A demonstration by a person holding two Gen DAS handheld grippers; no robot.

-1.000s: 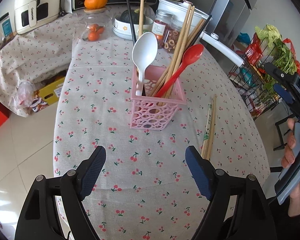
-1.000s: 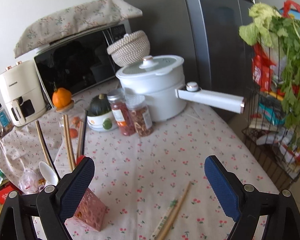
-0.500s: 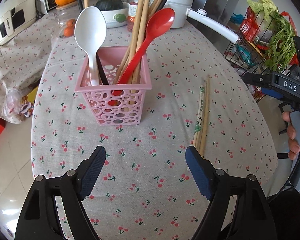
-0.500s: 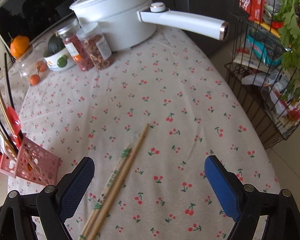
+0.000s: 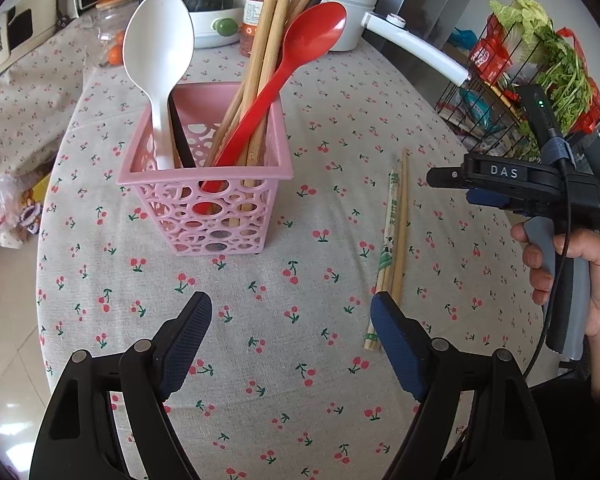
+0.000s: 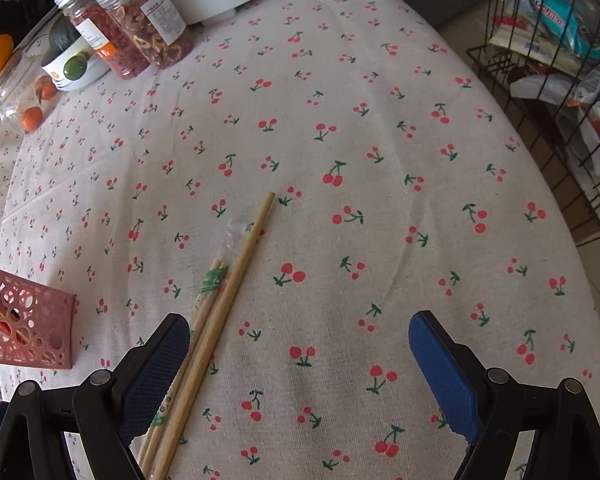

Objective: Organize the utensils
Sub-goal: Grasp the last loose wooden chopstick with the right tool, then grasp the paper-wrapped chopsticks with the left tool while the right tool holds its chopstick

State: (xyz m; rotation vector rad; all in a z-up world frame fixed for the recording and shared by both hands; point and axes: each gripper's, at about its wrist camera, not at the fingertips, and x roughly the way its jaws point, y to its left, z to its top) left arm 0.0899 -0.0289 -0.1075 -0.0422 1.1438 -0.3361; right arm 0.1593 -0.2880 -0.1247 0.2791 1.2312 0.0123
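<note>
My right tool [image 6: 298, 376] hangs wide open over the cherry-print surface [image 6: 380, 140], holding nothing; the loose bamboo chopsticks [image 6: 224, 292] lie by its left pad. My left tool [image 5: 290, 344] is also wide open and empty, before the pink perforated basket [image 5: 204, 200] with spoons.

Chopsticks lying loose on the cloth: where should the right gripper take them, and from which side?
Grip the chopsticks mid-length, just past the green wrapper band, coming straight down from above with the right gripper turned so its fingers straddle them crosswise. They lie flat and bundled on the tablecloth, so a side approach would probably only push them.
</note>
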